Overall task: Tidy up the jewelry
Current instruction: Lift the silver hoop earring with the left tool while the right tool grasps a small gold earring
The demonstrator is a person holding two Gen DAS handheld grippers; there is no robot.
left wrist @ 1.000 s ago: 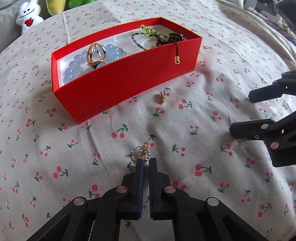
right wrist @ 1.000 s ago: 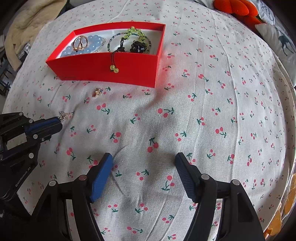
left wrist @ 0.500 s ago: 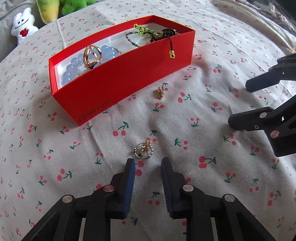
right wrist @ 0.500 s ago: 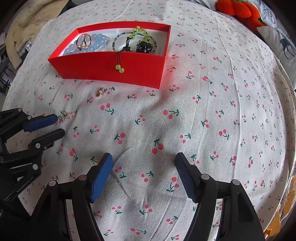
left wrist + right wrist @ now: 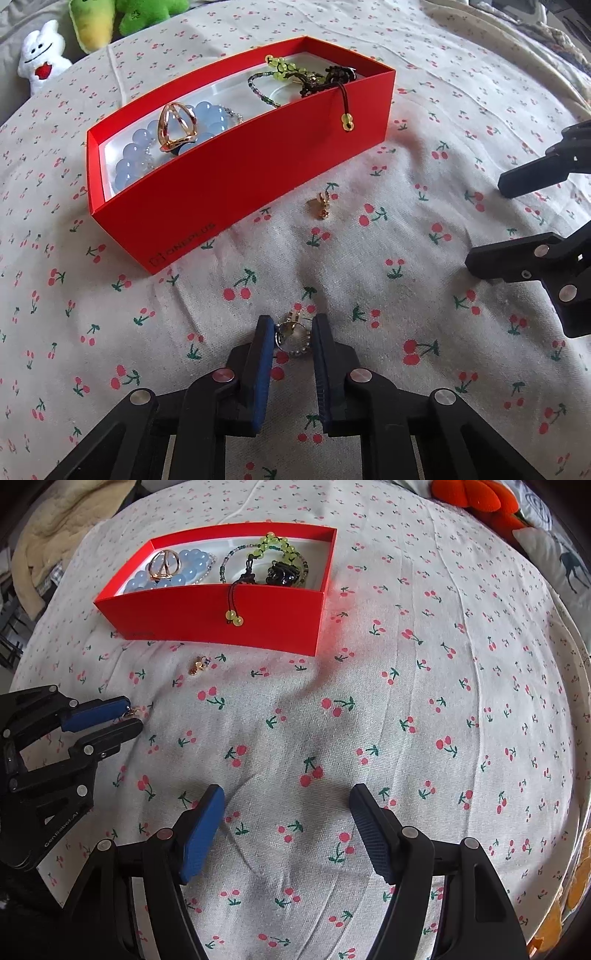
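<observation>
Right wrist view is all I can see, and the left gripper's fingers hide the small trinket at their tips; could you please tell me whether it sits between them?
Observer: Yes. In the left wrist view, the small round silver-coloured ring lies on the cherry-print cloth between the blue pads of the left gripper, whose jaws are closing.
Operator: Are the pads pressing on it yet?
Observer: They flank it closely on both sides, but I cannot make out a firm squeeze.
Operator: What does the piece look like up close?
Observer: Its rim is edged with tiny pearl-like beads, and a gold-coloured part sticks out on the side towards the box.
</observation>
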